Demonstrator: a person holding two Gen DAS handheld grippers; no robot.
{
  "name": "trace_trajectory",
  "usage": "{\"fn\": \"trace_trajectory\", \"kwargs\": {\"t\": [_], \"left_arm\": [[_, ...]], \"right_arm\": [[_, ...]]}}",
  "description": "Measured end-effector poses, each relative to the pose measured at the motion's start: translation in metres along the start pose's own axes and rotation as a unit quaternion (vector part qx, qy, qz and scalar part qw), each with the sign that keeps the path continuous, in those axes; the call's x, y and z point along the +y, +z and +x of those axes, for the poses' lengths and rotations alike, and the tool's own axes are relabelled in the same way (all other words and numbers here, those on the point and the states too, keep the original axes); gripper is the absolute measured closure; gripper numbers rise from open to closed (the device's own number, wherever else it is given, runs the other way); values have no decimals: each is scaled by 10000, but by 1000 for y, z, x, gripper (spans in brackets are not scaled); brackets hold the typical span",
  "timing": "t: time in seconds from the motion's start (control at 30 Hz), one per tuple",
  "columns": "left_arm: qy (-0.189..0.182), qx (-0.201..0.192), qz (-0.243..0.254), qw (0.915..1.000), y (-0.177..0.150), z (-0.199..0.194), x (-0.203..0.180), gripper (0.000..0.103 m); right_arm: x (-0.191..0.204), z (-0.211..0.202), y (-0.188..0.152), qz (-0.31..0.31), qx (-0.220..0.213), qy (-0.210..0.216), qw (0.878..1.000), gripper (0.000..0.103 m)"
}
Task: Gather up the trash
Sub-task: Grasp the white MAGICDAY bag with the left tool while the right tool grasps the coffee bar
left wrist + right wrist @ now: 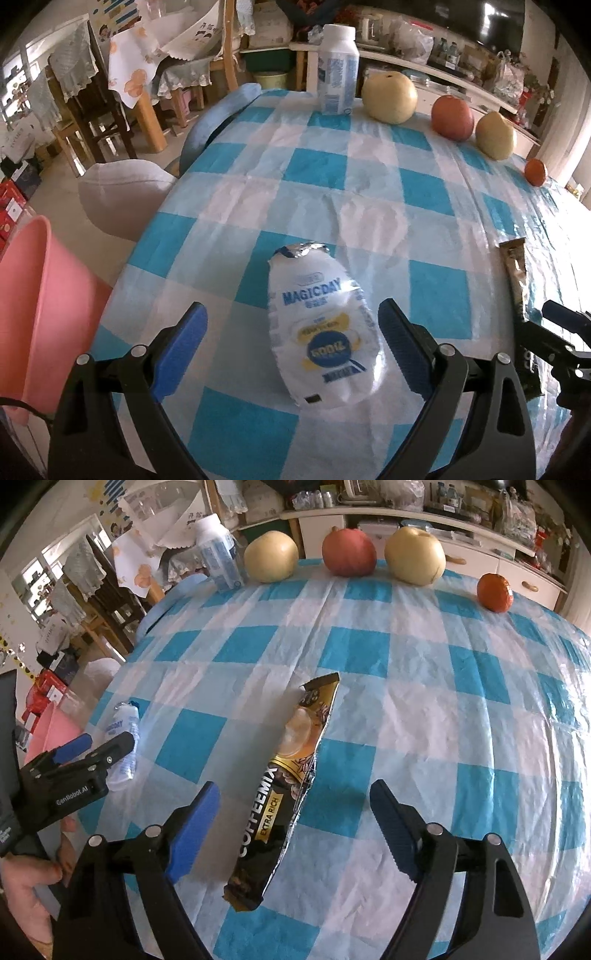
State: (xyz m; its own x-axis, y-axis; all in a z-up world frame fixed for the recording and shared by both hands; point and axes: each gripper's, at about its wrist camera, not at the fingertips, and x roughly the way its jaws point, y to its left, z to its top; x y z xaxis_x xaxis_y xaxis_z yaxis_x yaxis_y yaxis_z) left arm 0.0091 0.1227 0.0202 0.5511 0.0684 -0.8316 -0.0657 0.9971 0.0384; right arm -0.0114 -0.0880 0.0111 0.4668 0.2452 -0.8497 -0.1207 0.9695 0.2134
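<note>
A crumpled white wrapper [325, 328] printed MAGICDAY lies flat on the blue-and-white checked tablecloth [332, 166]. My left gripper [291, 325] hangs over it, open, one blue pad on each side, neither touching it. A black and gold COFFEEMIX sachet [288, 786] lies lengthwise between the blue pads of my right gripper [295, 805], which is open and clear of it. The sachet [517, 273] and the right gripper's tips [554, 314] show at the left view's right edge. The white wrapper [123, 738] and the left gripper [96, 746], held by a hand [26, 882], show at the right view's left.
Along the table's far edge stand a white bottle [338, 70], two yellow pears [389, 96] [495, 136], a red apple [452, 117] and a small orange [535, 171]. A pink bin [40, 314] stands on the floor left of the table, beside a grey seat [122, 199]. Chairs and cluttered shelves are behind.
</note>
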Motion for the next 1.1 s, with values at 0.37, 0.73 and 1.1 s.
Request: {"fn": "trace_trajectory", "kwargs": {"t": [0.37, 0.73, 1.1], "left_arm": [[-94, 101, 79, 9999, 2, 11, 0, 32], [-238, 19, 112, 9997, 1, 9, 3, 42], [-329, -103, -26, 9994, 2, 0, 16, 42]], "right_arm": [[14, 9, 2, -394, -122, -314, 9987, 32], [20, 13, 3, -681, -290, -772, 9943, 58], [16, 10, 2, -659, -390, -834, 9936, 81]]}}
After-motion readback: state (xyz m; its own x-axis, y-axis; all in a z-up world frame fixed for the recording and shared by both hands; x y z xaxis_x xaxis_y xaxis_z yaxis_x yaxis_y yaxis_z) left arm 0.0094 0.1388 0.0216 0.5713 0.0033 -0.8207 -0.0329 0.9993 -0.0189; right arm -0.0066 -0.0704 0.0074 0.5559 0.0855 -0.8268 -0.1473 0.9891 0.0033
